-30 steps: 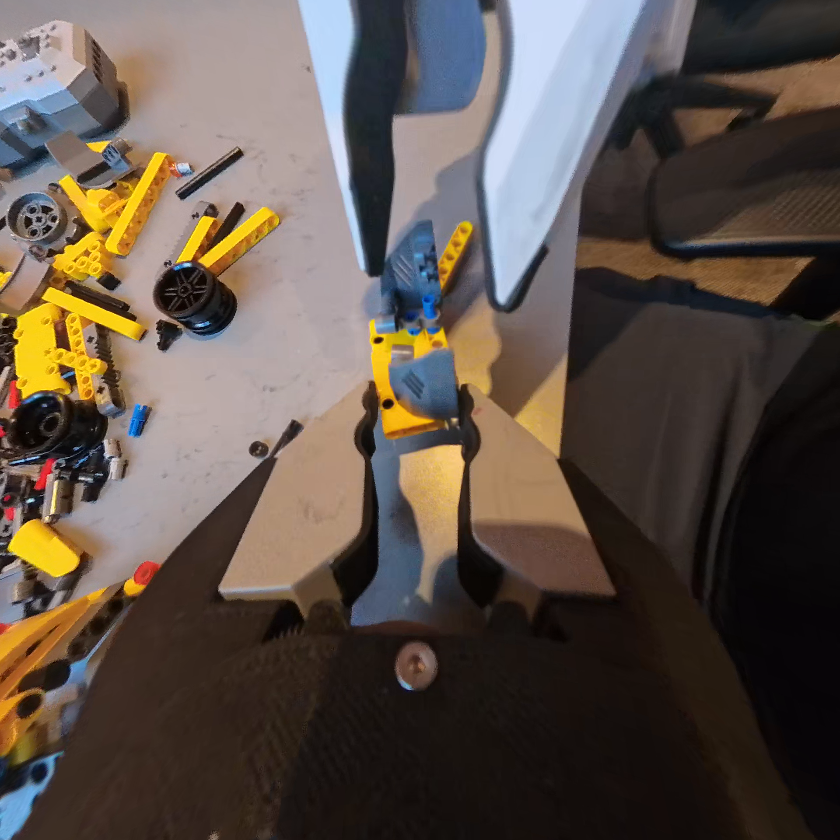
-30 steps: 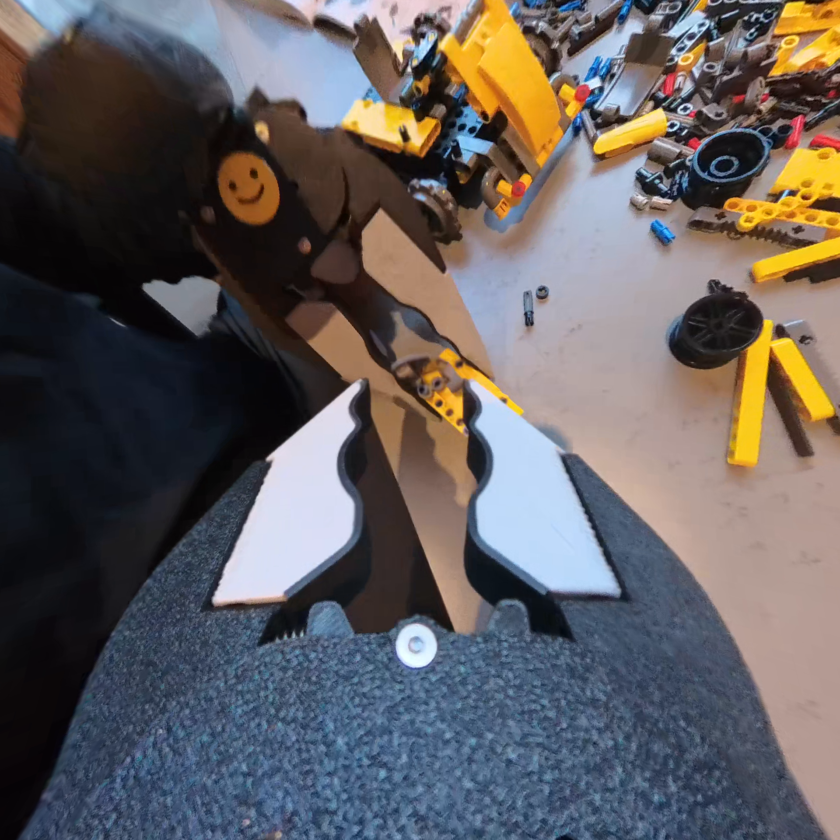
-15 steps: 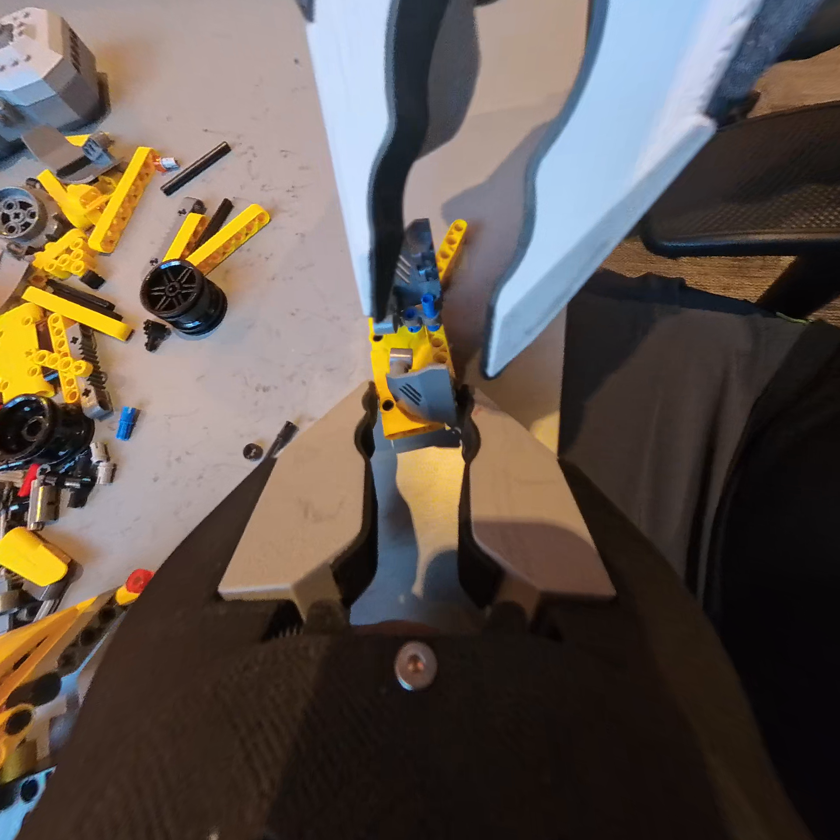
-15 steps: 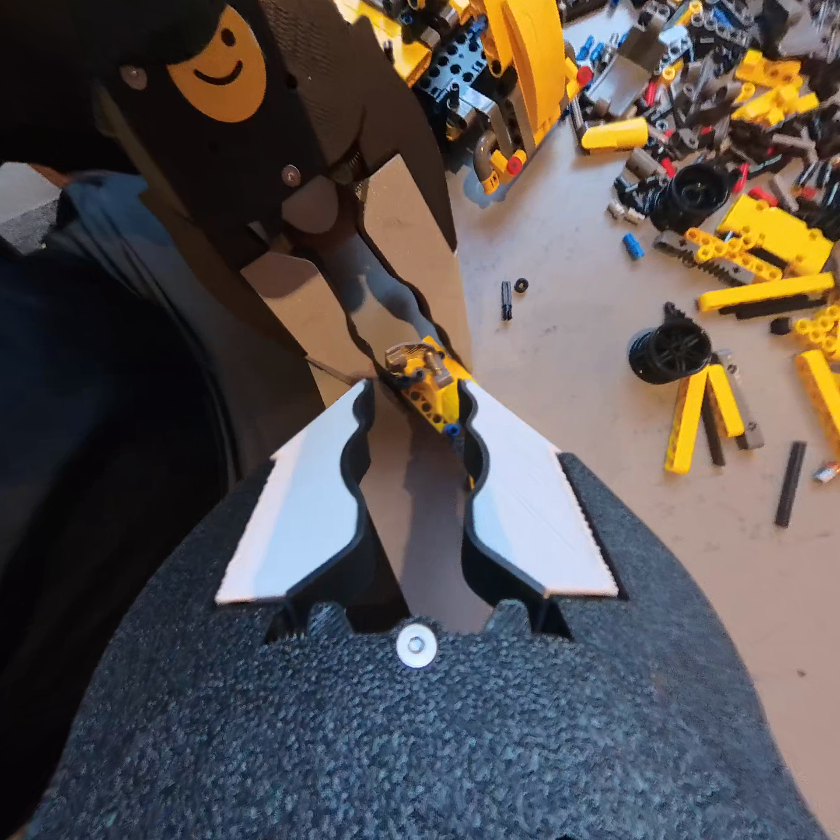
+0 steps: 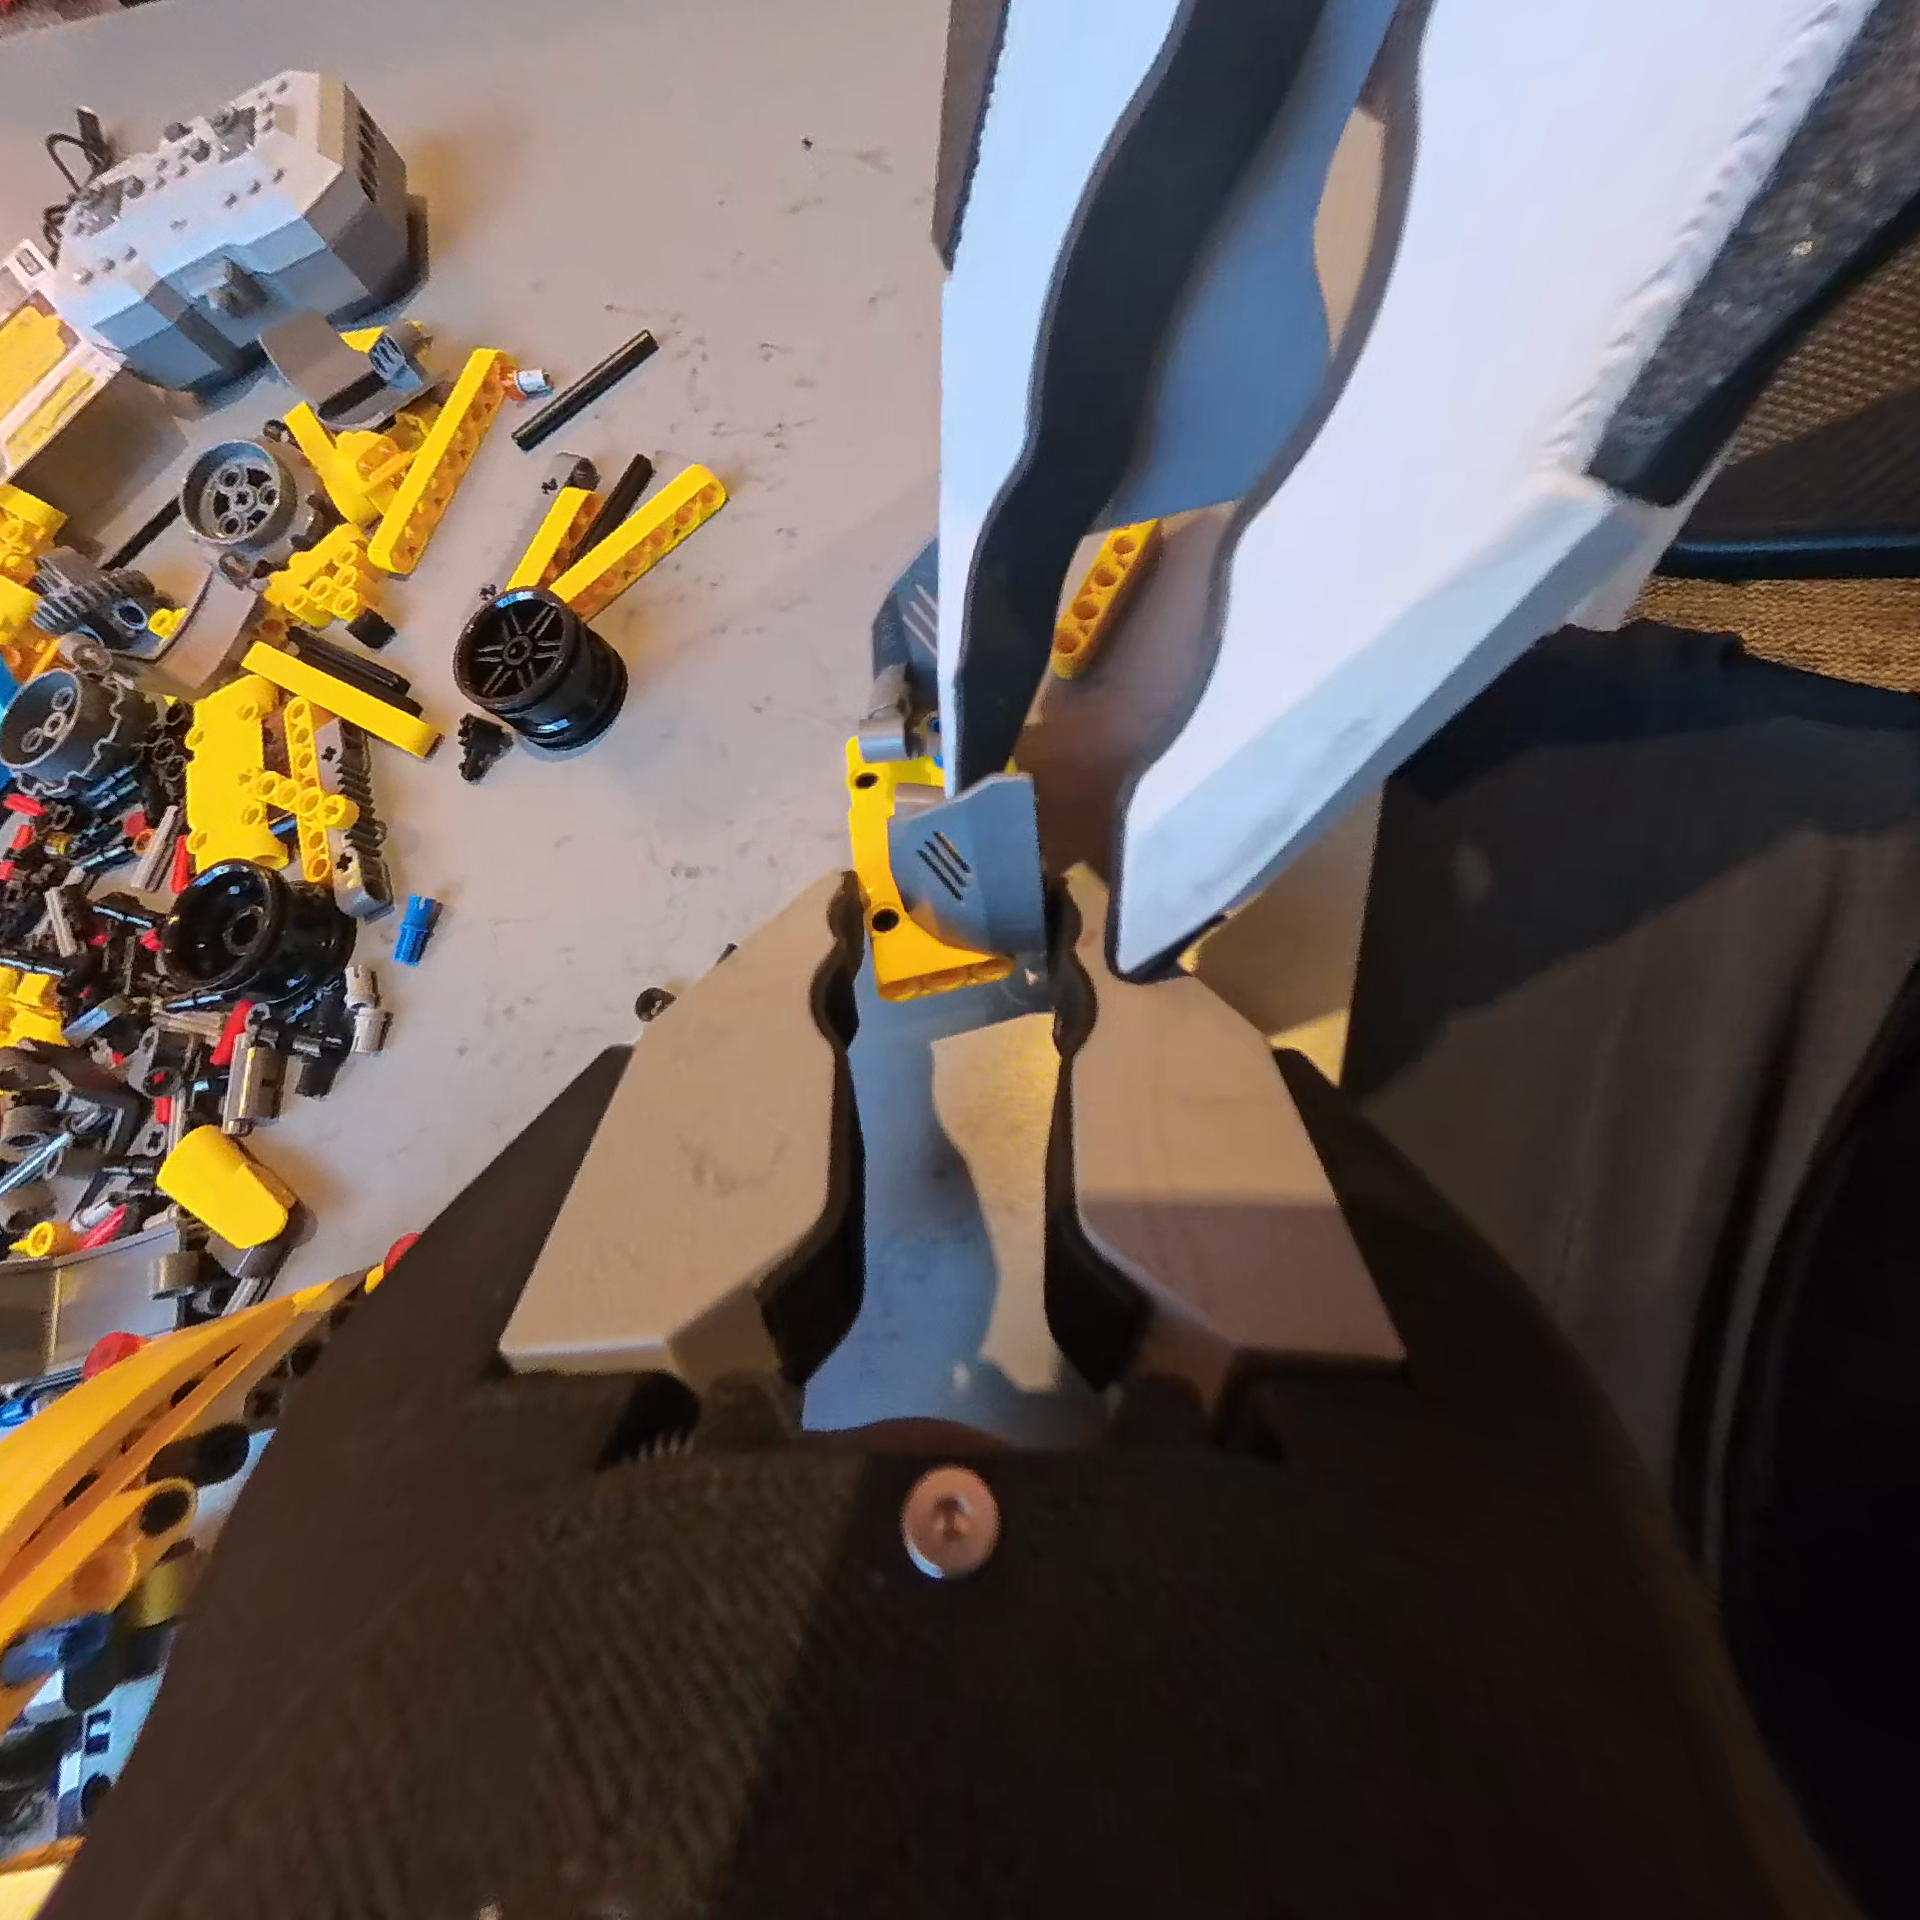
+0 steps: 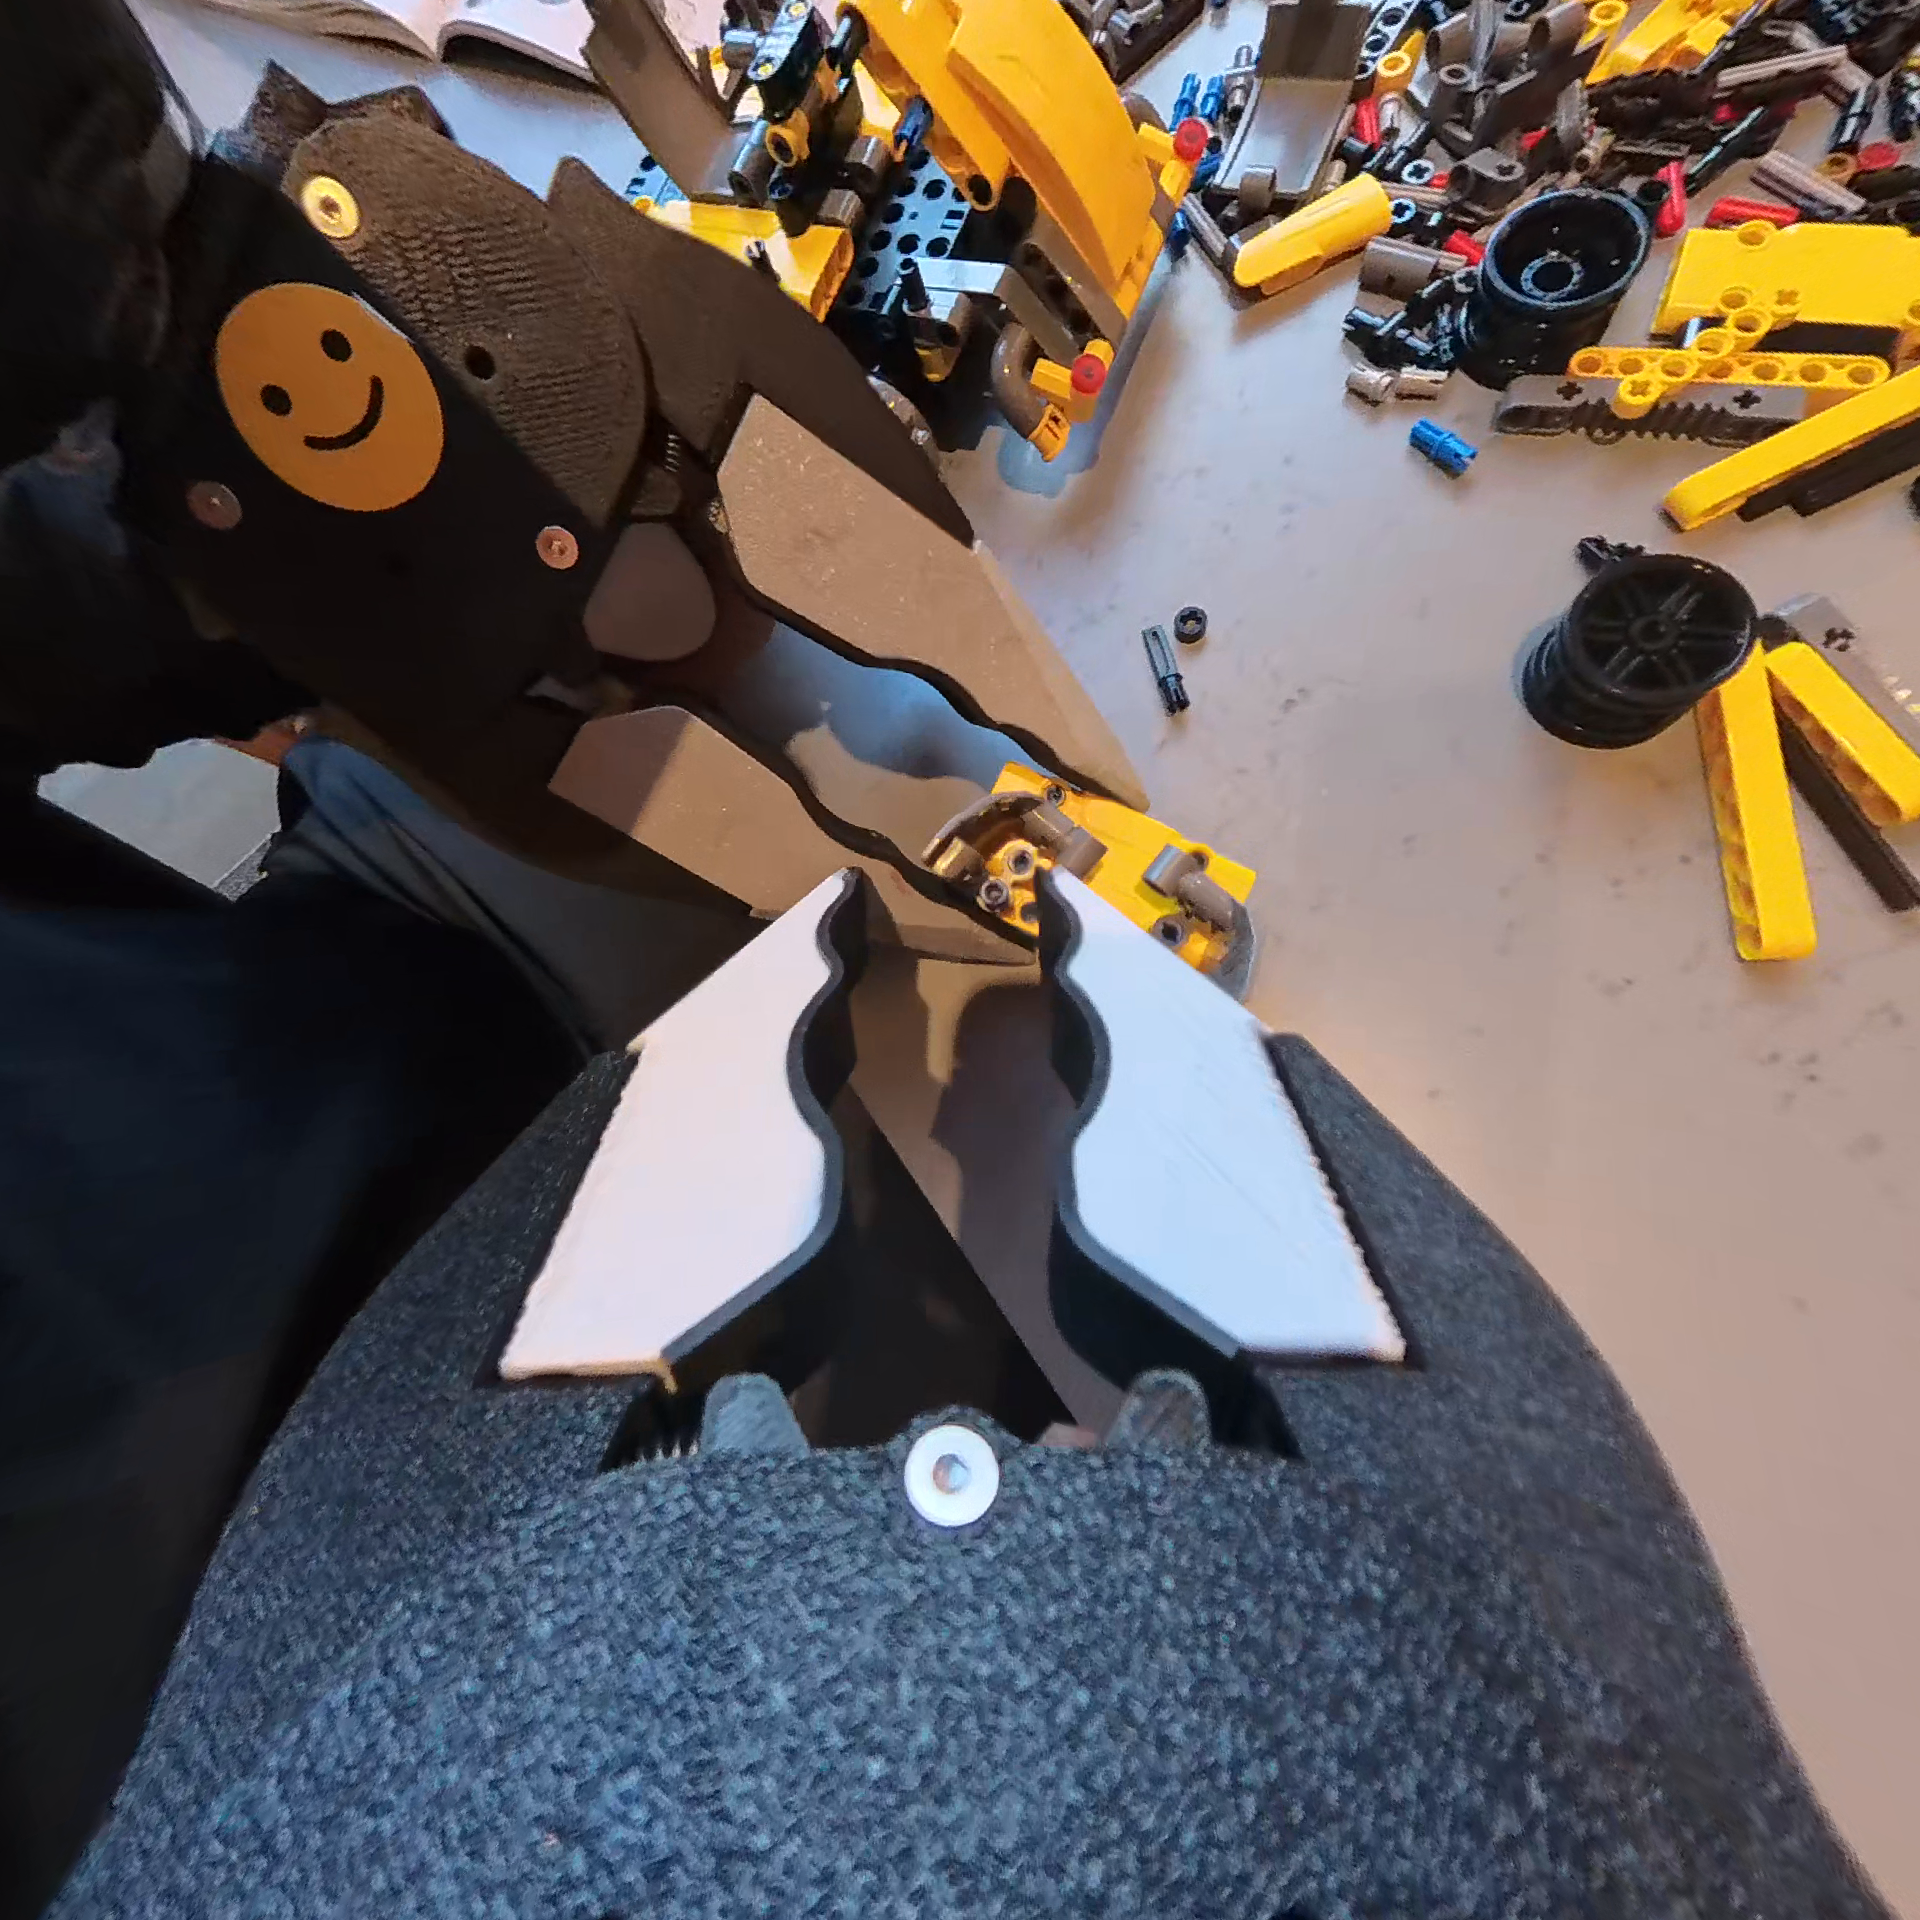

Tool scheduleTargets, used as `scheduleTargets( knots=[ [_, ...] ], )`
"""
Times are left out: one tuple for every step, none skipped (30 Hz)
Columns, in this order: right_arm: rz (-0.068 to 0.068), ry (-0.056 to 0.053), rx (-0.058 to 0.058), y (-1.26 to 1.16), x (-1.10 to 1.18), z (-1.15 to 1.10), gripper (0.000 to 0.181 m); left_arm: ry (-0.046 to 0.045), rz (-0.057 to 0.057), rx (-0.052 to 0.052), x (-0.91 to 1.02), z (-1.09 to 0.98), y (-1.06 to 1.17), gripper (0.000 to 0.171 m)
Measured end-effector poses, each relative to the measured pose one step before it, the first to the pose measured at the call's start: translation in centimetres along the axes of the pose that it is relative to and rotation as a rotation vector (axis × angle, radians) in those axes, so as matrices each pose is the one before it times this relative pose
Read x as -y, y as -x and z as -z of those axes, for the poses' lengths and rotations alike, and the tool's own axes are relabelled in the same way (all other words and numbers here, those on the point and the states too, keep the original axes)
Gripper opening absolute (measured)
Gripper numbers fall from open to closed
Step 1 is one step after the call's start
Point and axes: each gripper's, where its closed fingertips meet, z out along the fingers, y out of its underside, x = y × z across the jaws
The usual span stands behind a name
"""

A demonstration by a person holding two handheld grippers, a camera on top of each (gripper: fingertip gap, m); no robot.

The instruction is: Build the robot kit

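Note:
My left gripper (image 5: 956,914), with grey fingers, is shut on a small yellow and grey brick assembly (image 5: 940,883) held just above the table near its right edge. My right gripper (image 6: 948,883), with white fingers, is open and meets it head-on. In the left wrist view the right gripper (image 5: 1055,862) straddles the assembly's grey curved panel, its left fingertip (image 5: 982,758) touching the top. In the right wrist view the assembly (image 6: 1127,847) sits at my right fingertip, clamped by the black left gripper (image 6: 1075,868), which bears a smiley disc.
Loose yellow, black and grey pieces cover the table (image 5: 727,312) to the left, with a black wheel (image 5: 540,675) and a grey box (image 5: 229,239). A part-built yellow vehicle (image 6: 987,177) stands behind. A person's dark trousers (image 5: 1610,1039) lie beyond the table edge. Only a small space, under 4 cm, lies between the two pairs of fingers. The black wheel (image 5: 540,675) sits 9 cm or so from the ends of my left fingers. It is also in sight in the right wrist view (image 6: 1599,642).
My right gripper has come in closer, its white fingers now straddling the assembly. My left gripper has kept its hold and barely moved.

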Motion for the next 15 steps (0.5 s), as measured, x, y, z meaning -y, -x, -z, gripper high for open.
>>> scheduleTargets(
  knots=[
    [0.0027,0.0032,0.011,0.097,-0.088,0.036,0.033,-0.00202,-0.0036,-0.0075,0.014,0.018,-0.127,0.034],
    [-0.0088,0.008,0.0122,0.014,-0.204,0.099,0.034,-0.0026,-0.0048,-0.0117,0.042,-0.005,-0.187,0.034],
    [-0.0146,0.0089,0.0075,-0.141,-0.259,0.186,0.038,-0.00115,-0.0022,-0.0044,0.022,0.009,-0.07,0.034],
    [-0.0139,0.0033,0.0042,-0.204,-0.201,0.203,0.038,0.00138,0.0053,0.0004,-0.027,0.003,0.057,0.034],
    [-0.0113,-0.003,0.0027,-0.163,-0.104,0.15,0.035,0.0015,0.0081,-0.002,-0.032,0.006,0.058,0.034],
    [0.0061,-0.0054,-0.0065,-0.16,0.022,0.115,0.03,-0.00004,0.0062,-0.0088,-0.009,-0.004,-0.022,0.034],
    [0.0424,-0.0105,-0.029,-0.206,0.24,0.181,0.027,-0.00093,0.0055,-0.0171,0.004,-0.007,-0.133,0.034],
    [0.0803,-0.013,-0.0475,-0.212,0.415,0.385,0.024,-0.00007,0.0084,-0.0218,-0.009,0.001,-0.152,0.034],
    [0.1015,-0.0056,-0.0588,-0.33,0.473,0.572,0.021,-0.00015,0.0098,-0.0272,-0.018,-0.004,-0.195,0.034],
    [0.1016,0.004,-0.0625,-0.554,0.452,0.624,0.021,0.00101,0.0114,-0.0227,-0.042,0.001,-0.122,0.034],
    [0.0945,0.0144,-0.0331,-0.35,0.296,0.462,0.025,0.00116,0.0095,-0.0171,-0.032,0.006,-0.083,0.034],
    [0.087,0.0209,0.0059,0.061,0.15,0.193,0.032,0.00062,0.0045,-0.0106,-0.016,-0.019,-0.06,0.034],
    [0.0742,0.0221,0.0135,0.058,0.046,-0.079,0.036,-0.00042,-0.0024,-0.0054,0.019,-0.016,-0.072,0.034],
    [0.0624,0.029,0.0126,-0.05,-0.121,-0.279,0.038,-0.00123,-0.0087,-0.0012,0.033,-0.01,-0.075,0.034],
    [0.0608,0.0329,0.0183,0.014,-0.201,-0.393,0.039,-0.00144,-0.0101,-0.0004,0.035,-0.008,-0.068,0.034]
  ],
)
